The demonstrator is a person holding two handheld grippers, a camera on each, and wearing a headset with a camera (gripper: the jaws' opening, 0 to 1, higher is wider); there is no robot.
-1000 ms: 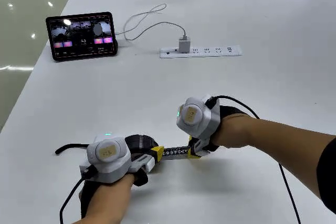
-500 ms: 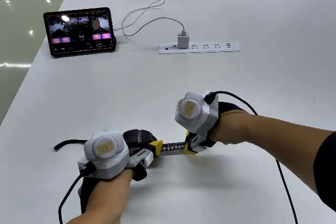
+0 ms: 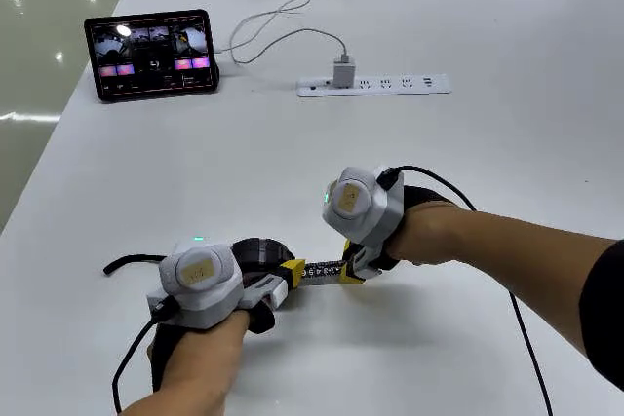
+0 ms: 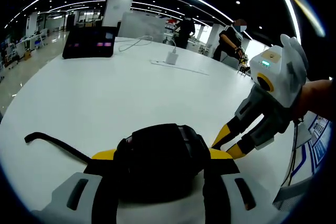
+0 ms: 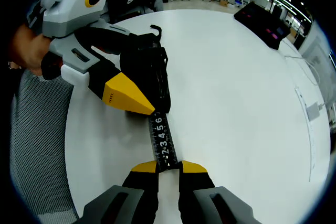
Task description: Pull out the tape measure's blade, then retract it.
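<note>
Nearest the person, held down on the tabletop (image 3: 468, 143) by the left gripper (image 3: 280, 283): the black tape measure (image 3: 261, 254), jaws closed against its two sides, wrist strap (image 3: 125, 264) trailing off to the left. Just beyond, pinched in the right gripper (image 5: 168, 167): the tip of the blade (image 5: 161, 139), jaws almost fully shut on it, a short numbered length out. Judged either early in the pull or late in the return; cannot tell which.

To do it well:
- Keep the tape measure flat and unmoving.
- Move the blade straight along its own line, low over the tabletop, with no twist or lift at the tip.
- Pinch firmly enough to beat the spring.
- On the return, walk the tip back slowly rather than letting go, to avoid a snap at the mouth.

From the right gripper view: printed digits, the pinch itself, the blade's exit beside the left gripper's yellow tip. From the left gripper view, all that hidden behind the tape measure's domed black back; offered instead, the right gripper side-on, tips angled down.

Farthest, from the head view: a tablet (image 3: 151, 54), a power strip (image 3: 375, 87) with a charger (image 3: 343, 75) and a white cable (image 3: 273, 31), well apart from the work.
</note>
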